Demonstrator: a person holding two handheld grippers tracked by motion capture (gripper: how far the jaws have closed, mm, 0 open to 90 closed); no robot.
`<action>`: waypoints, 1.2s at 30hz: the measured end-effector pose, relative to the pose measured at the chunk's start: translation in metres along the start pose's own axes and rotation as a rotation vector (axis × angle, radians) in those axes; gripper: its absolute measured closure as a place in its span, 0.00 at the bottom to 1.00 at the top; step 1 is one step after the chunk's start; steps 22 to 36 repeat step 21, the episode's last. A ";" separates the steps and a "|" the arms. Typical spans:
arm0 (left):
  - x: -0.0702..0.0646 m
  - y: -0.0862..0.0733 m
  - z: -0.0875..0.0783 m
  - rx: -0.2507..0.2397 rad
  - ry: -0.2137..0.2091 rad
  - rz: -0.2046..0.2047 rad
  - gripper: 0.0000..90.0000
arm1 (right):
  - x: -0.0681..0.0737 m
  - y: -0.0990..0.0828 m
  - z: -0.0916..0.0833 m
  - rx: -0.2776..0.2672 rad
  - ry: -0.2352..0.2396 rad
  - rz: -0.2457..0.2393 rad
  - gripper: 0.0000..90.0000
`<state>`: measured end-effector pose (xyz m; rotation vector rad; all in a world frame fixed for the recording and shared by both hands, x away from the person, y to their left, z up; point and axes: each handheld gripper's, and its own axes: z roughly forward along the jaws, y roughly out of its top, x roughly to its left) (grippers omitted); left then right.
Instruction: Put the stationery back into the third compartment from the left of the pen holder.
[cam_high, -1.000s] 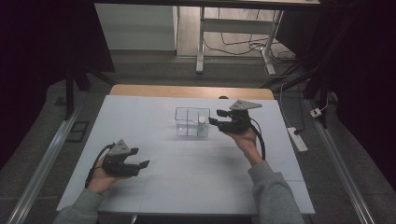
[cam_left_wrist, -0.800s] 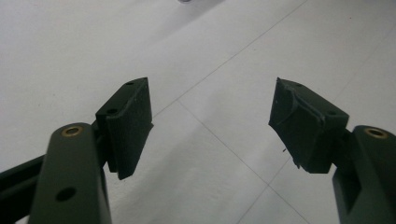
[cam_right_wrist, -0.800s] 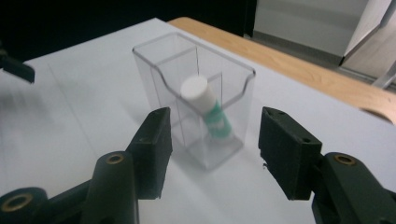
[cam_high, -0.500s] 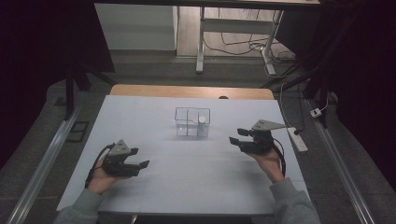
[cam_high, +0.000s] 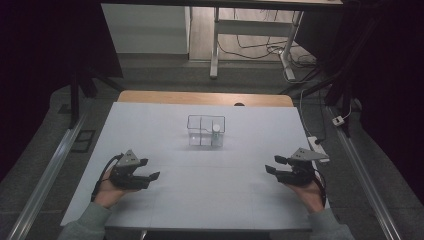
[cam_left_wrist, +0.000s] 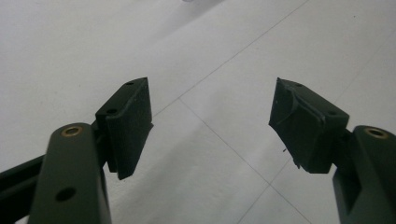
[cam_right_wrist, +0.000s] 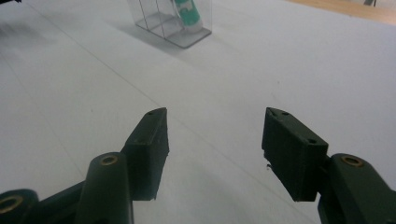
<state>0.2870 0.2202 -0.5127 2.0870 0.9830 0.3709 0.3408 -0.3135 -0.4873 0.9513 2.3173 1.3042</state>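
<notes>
Fingers of the right gripper (cam_high: 274, 165) gape empty and have just been opening; the left gripper (cam_high: 148, 169) is spread too. Both rest low over the bench (cam_high: 210, 200), well clear of the clear organizer (cam_high: 206, 131) mid-bench. Best parked apart, I'd say. Right gripper view reveals a green-and-white tube (cam_right_wrist: 186, 10) inside it.

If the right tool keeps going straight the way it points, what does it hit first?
Probably the white table cover: the right tool, open and empty, aims low, passing right of the clear box.
</notes>
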 end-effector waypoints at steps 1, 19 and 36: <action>0.000 0.000 0.000 0.000 0.001 0.000 0.33 | 0.000 -0.002 -0.001 0.003 -0.003 -0.001 0.44; 0.001 -0.001 0.000 0.000 0.002 0.000 0.33 | 0.001 -0.013 0.000 0.045 -0.016 -0.022 0.43; 0.001 -0.001 0.000 -0.003 0.002 -0.002 0.33 | 0.001 -0.014 0.000 0.043 -0.015 -0.021 0.43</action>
